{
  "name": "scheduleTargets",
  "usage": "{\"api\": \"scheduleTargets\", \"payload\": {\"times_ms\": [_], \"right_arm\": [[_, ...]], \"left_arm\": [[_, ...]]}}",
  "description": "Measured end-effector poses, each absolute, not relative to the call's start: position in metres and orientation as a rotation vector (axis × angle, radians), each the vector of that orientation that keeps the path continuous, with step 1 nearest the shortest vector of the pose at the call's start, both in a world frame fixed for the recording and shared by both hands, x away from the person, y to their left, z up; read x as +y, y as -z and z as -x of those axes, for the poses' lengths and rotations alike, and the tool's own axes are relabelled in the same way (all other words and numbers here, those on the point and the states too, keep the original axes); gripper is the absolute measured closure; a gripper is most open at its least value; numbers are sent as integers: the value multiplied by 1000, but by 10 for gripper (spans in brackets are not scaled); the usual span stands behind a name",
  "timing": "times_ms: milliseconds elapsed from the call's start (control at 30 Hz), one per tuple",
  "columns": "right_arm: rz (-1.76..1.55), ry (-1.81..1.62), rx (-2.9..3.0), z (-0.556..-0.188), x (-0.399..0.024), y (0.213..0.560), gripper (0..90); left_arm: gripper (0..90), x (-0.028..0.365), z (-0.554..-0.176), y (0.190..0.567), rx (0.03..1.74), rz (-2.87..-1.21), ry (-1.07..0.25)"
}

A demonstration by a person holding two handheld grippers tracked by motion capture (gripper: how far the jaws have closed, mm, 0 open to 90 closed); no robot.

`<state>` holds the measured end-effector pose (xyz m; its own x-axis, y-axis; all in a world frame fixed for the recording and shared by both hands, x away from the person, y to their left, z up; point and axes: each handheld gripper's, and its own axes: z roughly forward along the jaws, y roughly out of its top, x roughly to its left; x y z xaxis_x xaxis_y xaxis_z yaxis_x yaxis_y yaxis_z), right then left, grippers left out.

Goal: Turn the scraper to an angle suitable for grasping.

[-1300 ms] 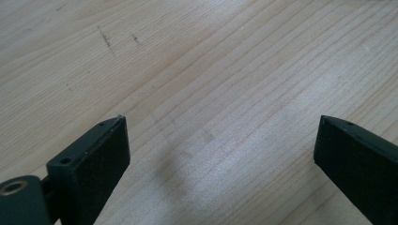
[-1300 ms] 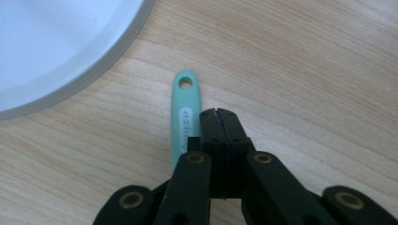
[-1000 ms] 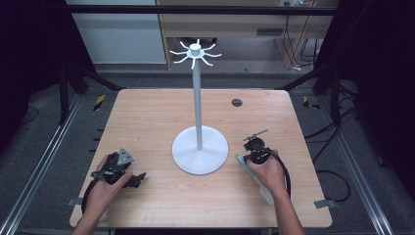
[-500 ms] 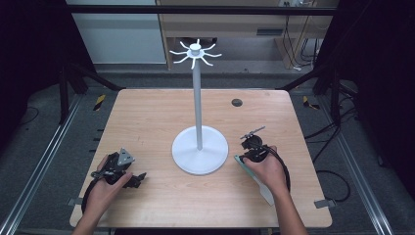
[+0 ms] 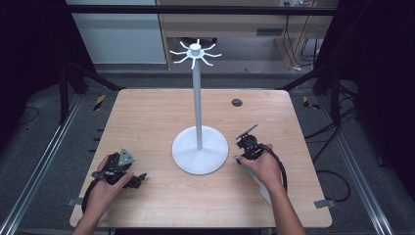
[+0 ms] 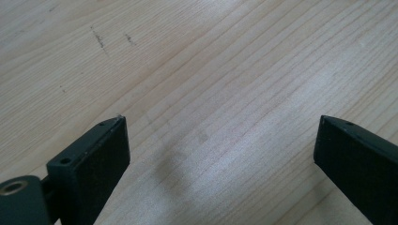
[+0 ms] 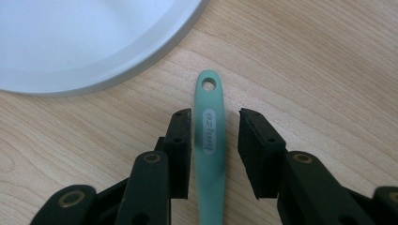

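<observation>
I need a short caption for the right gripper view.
Open gripper straddling a green handle beside the white stand base.

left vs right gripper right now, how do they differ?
The left gripper has its jaws spread wide over bare table; the right gripper has its jaws narrowed around a green handle, with a gap showing on one side. The left sits far from the white stand base; the right sits beside it. Both are hand-held and low.
</observation>
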<state>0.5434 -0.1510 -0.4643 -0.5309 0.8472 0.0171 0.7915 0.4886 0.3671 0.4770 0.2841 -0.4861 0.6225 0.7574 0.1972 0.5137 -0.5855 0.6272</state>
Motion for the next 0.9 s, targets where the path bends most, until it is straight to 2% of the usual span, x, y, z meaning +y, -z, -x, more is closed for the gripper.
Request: {"api": "scheduleTargets", "payload": {"times_ms": [367,700,900], "right_arm": [[-1434,-455,2596,-546,-147,469,728],[-1415,-420,2577,-544,-144,468,741],[-1419,-568,2506,-537,-155,448,743]], "left_arm": [[37,284,-477,486,997,-2323,-614],[37,284,-477,486,997,-2323,-614],[37,284,-477,486,996,-2324,-615]]}}
